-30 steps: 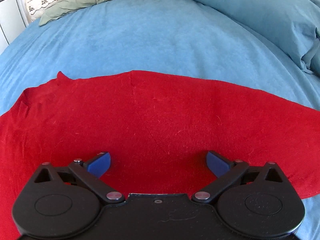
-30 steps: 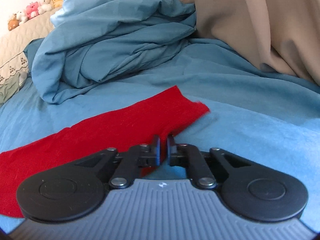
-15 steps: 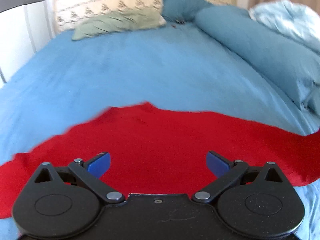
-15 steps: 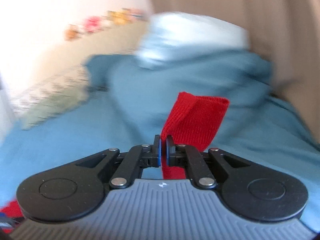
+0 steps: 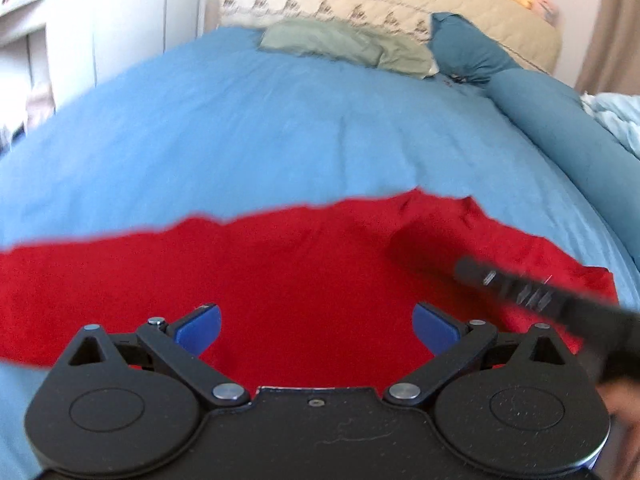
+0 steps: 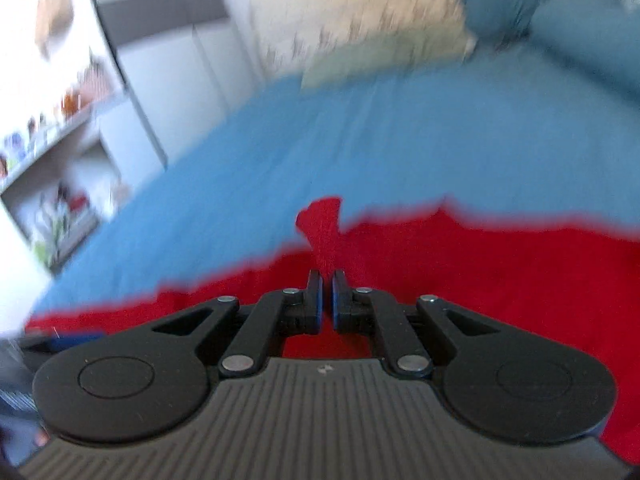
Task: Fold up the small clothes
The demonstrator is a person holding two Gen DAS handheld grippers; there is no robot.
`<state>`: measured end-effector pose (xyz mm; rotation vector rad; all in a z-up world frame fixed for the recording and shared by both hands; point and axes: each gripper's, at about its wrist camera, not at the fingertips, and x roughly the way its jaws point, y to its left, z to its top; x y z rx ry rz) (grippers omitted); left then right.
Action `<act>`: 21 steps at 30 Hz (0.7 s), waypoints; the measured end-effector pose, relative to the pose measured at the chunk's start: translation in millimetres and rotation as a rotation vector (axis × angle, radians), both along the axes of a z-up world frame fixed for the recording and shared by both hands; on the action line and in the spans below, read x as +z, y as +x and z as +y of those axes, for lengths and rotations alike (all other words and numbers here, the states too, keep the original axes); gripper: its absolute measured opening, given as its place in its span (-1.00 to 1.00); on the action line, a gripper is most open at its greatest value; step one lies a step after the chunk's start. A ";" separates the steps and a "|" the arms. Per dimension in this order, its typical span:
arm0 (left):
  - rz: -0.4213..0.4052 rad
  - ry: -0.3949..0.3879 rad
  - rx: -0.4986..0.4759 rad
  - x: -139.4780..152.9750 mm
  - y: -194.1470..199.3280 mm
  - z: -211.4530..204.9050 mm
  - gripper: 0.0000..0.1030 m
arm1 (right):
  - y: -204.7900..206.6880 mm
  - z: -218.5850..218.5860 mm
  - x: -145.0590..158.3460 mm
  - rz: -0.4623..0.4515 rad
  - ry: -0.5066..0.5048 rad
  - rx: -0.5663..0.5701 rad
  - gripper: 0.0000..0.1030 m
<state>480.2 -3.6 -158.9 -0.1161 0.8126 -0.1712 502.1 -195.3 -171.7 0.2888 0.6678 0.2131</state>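
My right gripper (image 6: 327,296) is clenched on a corner of the red cloth (image 5: 304,280); my left gripper (image 5: 316,326) is released, hovering over it.
The cloth lies spread on the blue bedsheet (image 5: 248,128). Only the left view shows the green pillow (image 5: 344,42) sharply; only the right view, blurred, shows a shelf (image 6: 52,184) at far left.

1. The red garment (image 5: 304,276) is seen as matt, slightly fuzzy cloth.
2. The bed (image 5: 280,132) is covered in smooth, matt blue fabric.
3. The left gripper (image 5: 316,330) is made of matt black plastic with shiny metal pivots.
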 end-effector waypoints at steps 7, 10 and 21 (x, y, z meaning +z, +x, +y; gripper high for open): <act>0.026 -0.093 0.029 -15.5 -3.3 17.9 1.00 | -1.5 2.5 -22.6 0.027 0.004 0.049 -0.48; 0.014 -0.045 0.021 -10.5 -5.9 16.1 1.00 | -10.1 -18.7 -4.3 -0.022 0.079 0.027 0.25; -0.018 -0.071 -0.149 -16.2 9.7 -38.3 0.57 | -110.6 -126.7 41.7 -0.068 -0.239 -0.155 1.00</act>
